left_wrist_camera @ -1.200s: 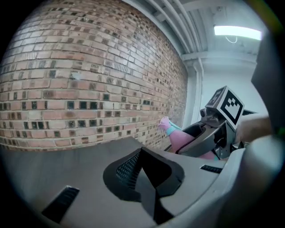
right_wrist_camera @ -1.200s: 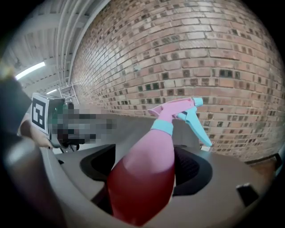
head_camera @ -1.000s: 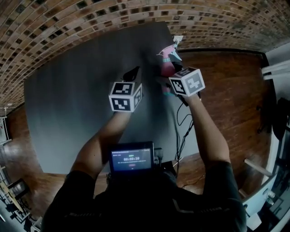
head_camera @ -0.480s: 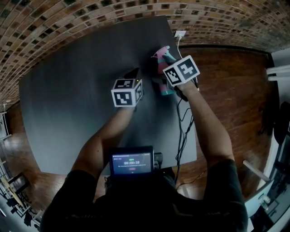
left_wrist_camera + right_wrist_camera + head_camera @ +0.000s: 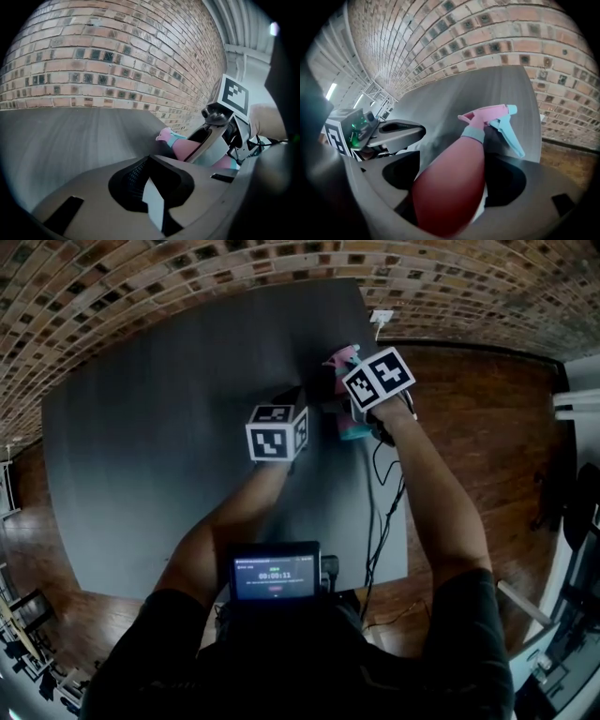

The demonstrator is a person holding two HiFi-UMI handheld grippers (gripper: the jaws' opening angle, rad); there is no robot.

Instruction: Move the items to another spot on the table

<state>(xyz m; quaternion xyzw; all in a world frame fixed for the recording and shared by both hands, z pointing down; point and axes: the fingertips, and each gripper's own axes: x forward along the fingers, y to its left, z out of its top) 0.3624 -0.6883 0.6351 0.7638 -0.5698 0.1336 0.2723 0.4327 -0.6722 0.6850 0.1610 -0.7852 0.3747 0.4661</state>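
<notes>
A pink spray bottle with a light blue trigger sits between the jaws of my right gripper, which are opening around its body. In the head view the bottle is near the right edge of the dark grey table, mostly hidden behind the right gripper. My left gripper hovers just left of it, shut and empty. From the left gripper view the bottle lies close ahead on the right, gripped by the right gripper.
A brick wall runs along the table's far side. Black cables hang off the table's right edge over a wooden floor. A white plug lies by the far right corner. A small screen sits at my chest.
The left gripper has moved right, closer to the bottle. The right gripper's marker cube has risen and now covers more of the bottle.
</notes>
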